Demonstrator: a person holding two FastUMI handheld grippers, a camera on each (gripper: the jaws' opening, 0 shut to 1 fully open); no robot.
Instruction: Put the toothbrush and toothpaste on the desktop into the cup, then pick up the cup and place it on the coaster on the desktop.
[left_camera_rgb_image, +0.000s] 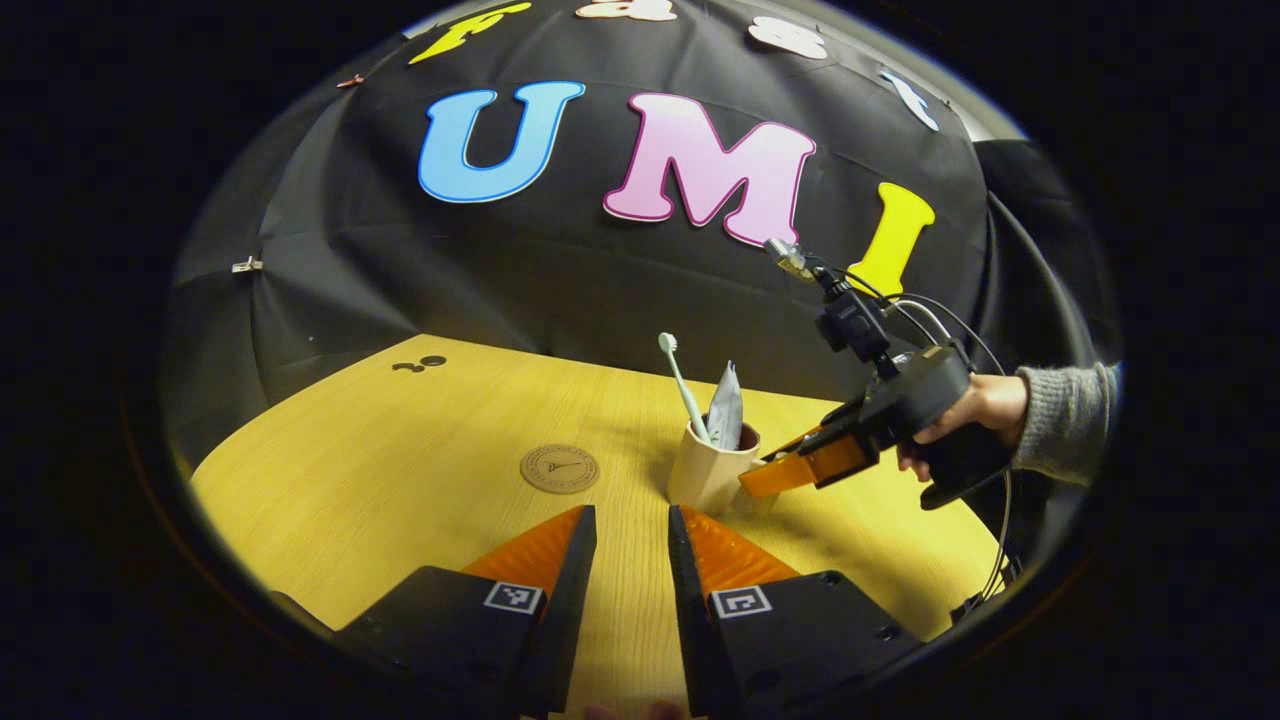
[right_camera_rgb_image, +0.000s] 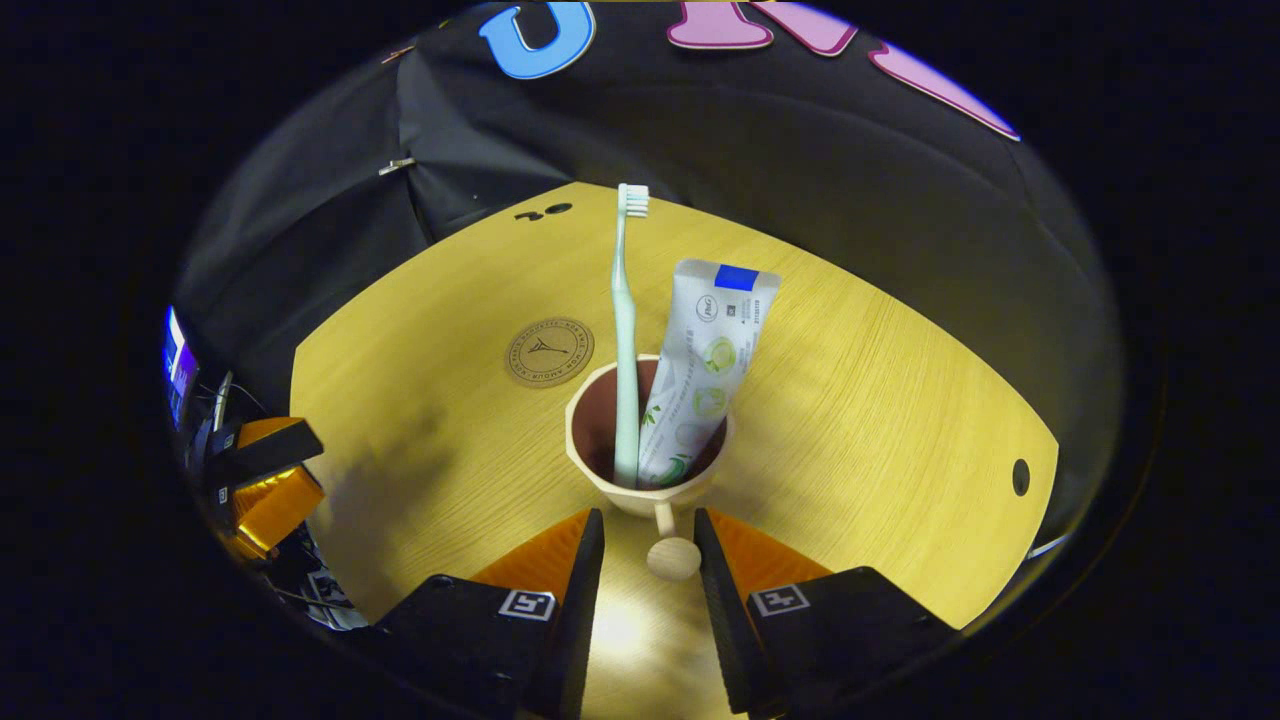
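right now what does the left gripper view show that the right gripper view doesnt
Left gripper view alone: the hand and grey sleeve holding the right gripper, whose fingers reach toward the cup from the side.

Right gripper view alone: the cup's handle knob lying between that gripper's open fingers, the cup's dark inside, the printed face of the toothpaste, and a hole in the table.

Both: cup holding toothbrush and toothpaste, the bare coaster, and the left gripper.

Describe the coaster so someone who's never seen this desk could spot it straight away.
Start at the yellow wooden desktop. Near its middle stands a cup holding a toothbrush and toothpaste. The coaster lies flat just beyond it, apart: a thin brown disc with an engraved emblem.
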